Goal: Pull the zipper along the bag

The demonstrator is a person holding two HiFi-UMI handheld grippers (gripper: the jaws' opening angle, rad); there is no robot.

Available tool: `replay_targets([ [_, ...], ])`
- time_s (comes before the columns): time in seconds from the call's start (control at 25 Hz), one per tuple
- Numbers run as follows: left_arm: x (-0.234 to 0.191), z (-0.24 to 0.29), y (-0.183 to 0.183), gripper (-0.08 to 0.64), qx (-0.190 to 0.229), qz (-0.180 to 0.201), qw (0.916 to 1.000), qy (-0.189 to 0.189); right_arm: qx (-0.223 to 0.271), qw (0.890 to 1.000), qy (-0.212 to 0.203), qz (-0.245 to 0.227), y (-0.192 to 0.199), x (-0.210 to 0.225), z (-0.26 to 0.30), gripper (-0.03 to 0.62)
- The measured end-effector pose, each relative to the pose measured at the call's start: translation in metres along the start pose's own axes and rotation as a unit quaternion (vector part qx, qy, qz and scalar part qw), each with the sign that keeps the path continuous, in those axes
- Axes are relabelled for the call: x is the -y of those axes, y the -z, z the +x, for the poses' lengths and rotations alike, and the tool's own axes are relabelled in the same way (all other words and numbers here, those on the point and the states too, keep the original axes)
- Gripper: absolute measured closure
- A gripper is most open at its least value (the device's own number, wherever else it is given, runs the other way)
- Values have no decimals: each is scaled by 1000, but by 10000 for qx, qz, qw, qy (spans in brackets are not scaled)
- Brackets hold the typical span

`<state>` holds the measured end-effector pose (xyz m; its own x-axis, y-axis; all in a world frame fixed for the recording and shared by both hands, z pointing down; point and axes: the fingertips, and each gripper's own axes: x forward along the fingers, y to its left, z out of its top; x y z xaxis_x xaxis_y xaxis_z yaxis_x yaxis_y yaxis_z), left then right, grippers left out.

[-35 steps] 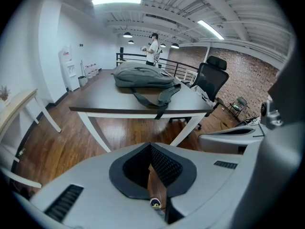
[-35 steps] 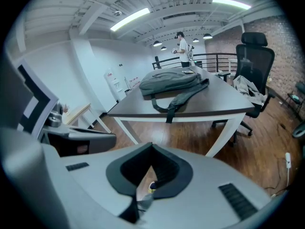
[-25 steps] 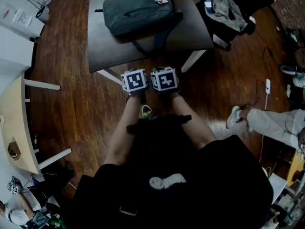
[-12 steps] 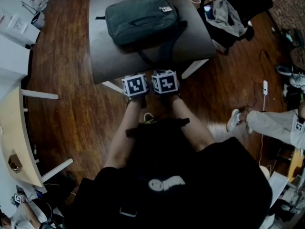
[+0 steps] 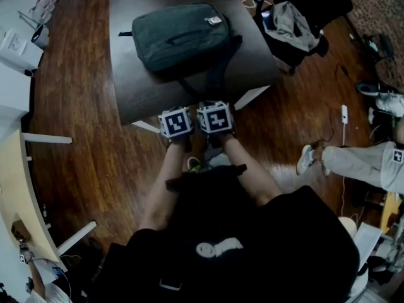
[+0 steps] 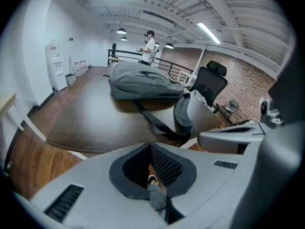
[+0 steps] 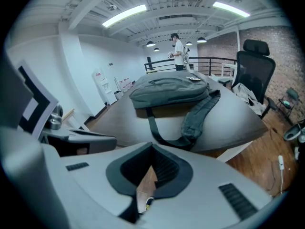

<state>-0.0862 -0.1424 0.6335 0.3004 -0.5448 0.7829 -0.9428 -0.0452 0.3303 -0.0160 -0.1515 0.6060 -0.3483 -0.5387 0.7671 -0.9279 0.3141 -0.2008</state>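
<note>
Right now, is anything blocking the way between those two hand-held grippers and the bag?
Nothing visible does. Between the left hand-held gripper, the right hand-held gripper and the bag lies only bare table, with its strap trailing toward them.

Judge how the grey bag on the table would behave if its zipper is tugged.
Probably floppy: the bag is soft fabric with a limp strap trailing off it. Likely to slide on the smooth table unless pinned.

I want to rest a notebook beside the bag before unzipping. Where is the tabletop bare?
Bare tabletop fills the near-left corner, between the bag and the near edge; another patch lies right of the strap. The near middle is crowded: the strap loops from the bag toward that edge.
</note>
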Motion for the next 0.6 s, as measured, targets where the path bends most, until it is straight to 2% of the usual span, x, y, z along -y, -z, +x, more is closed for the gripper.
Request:
replay_targets([
  [0.16,-2,10,-9,568,17,61,9999,-89,-63,10000,53,-50,-8,11,11,581],
  [0.36,-8,19,-37,569,142,37,9994,-302,111,9997,-187,-127,-41,13,22,581],
  [0.6,3,39,-69,568,155,-80,9992,-349,123,9990,-360,-247,-74,27,39,581],
])
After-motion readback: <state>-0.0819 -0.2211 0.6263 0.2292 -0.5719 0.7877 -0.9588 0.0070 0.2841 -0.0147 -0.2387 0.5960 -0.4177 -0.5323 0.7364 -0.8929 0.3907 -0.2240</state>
